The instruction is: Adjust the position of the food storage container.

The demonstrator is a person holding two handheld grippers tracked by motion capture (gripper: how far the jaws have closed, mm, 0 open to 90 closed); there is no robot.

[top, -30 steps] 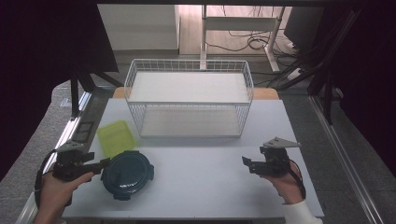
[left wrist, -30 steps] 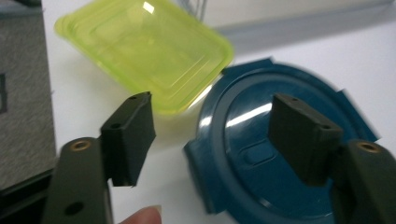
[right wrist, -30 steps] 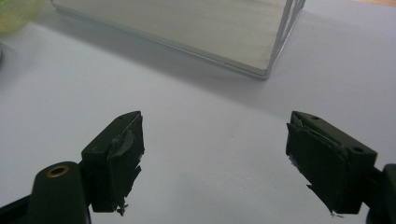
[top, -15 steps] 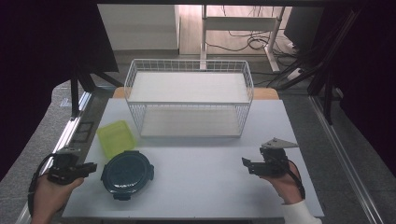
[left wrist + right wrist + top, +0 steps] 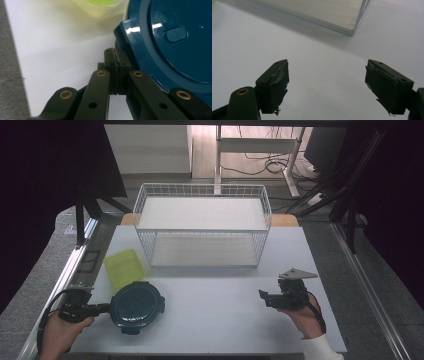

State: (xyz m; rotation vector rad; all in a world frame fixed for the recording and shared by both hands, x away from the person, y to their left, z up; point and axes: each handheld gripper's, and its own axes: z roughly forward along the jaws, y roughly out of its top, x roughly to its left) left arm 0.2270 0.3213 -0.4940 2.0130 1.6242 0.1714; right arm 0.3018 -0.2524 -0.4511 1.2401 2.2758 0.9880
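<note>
Beside shut left jaws, blue lid [image 5: 175, 37]

The dark blue round container [image 5: 136, 306] lies flat on the white worktop [image 5: 220, 320], near its front left corner, lid side up. Its glossy lid has a raised ring and a small oval dimple near the middle, and locking tabs stick out from the rim. A yellow-green square container [image 5: 124, 266] lies just behind it, close to touching. The left hand-held gripper [image 5: 115, 58] has its pads pressed together right at the lid's left edge; whether they pinch a tab cannot be told.
</note>
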